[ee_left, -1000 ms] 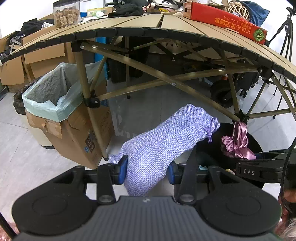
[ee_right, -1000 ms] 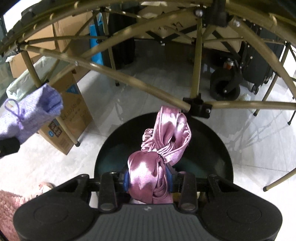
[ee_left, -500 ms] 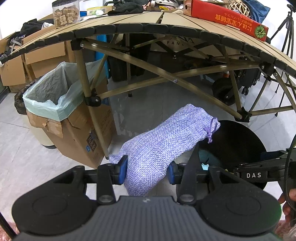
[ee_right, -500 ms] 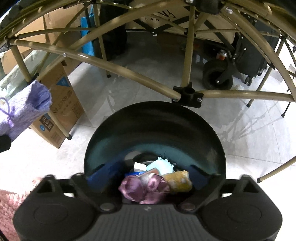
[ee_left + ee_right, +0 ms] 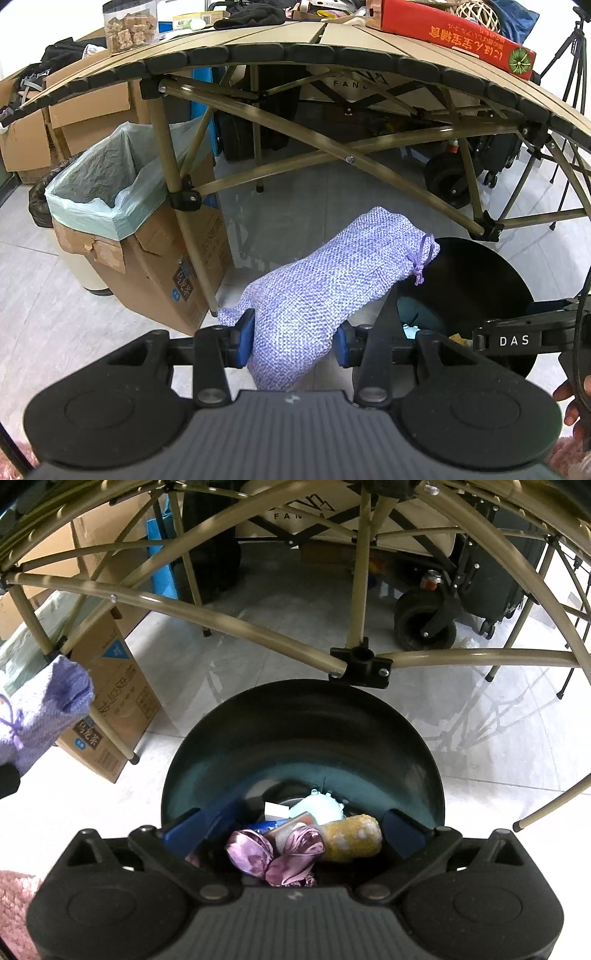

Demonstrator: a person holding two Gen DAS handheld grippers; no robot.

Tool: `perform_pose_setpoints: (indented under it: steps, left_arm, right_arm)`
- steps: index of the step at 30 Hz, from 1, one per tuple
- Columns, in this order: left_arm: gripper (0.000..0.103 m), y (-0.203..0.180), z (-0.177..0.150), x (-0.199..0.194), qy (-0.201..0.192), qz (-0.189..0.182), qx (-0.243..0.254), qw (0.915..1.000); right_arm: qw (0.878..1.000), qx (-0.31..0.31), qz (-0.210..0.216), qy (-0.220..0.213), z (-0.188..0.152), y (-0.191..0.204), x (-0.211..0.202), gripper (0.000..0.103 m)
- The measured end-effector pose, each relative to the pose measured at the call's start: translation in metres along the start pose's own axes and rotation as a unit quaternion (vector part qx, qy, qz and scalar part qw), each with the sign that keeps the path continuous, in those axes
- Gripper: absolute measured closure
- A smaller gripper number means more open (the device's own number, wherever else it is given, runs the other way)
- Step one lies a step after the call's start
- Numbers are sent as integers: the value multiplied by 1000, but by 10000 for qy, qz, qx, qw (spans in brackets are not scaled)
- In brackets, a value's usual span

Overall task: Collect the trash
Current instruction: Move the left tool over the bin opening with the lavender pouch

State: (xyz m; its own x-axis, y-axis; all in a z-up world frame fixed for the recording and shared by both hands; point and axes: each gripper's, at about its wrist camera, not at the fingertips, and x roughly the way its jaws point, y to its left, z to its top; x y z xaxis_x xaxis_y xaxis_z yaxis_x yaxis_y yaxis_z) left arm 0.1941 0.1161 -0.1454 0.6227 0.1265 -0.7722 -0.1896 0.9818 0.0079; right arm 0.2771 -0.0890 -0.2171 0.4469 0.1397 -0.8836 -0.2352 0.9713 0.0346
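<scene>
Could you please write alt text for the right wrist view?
The right tongs, opening and empty, sit over a black bin holding a pink satin cloth and a yellow item, beneath a folding table's frame.

The right gripper's black arm [image 5: 517, 338] carried the white letters "DAS". A tan panel under the folding table [image 5: 354, 83] read "FAN" and perhaps a "D", the rest hidden behind a strut; in the right wrist view the same panel [image 5: 295, 515] showed "FAN" and an "A". The long red carton [image 5: 450, 31] on the tabletop bore a row of yellow East Asian characters, seen upside down. The cardboard box [image 5: 110, 709] had printed characters, a blue triangle mark and a barcode.
</scene>
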Motion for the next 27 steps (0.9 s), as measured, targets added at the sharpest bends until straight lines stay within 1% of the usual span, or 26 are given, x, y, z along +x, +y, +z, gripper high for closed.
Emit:
perform_pose_setpoints:
  steps: [11, 27]
  left_arm:
    - [62, -10, 0, 3, -8, 26, 164, 9999]
    - [62, -39, 0, 7, -17, -9, 485, 9988]
  right_arm:
    - [9999, 57, -35, -124, 2, -9, -10, 0]
    - [9988, 282, -127, -368, -1, -40, -35, 0]
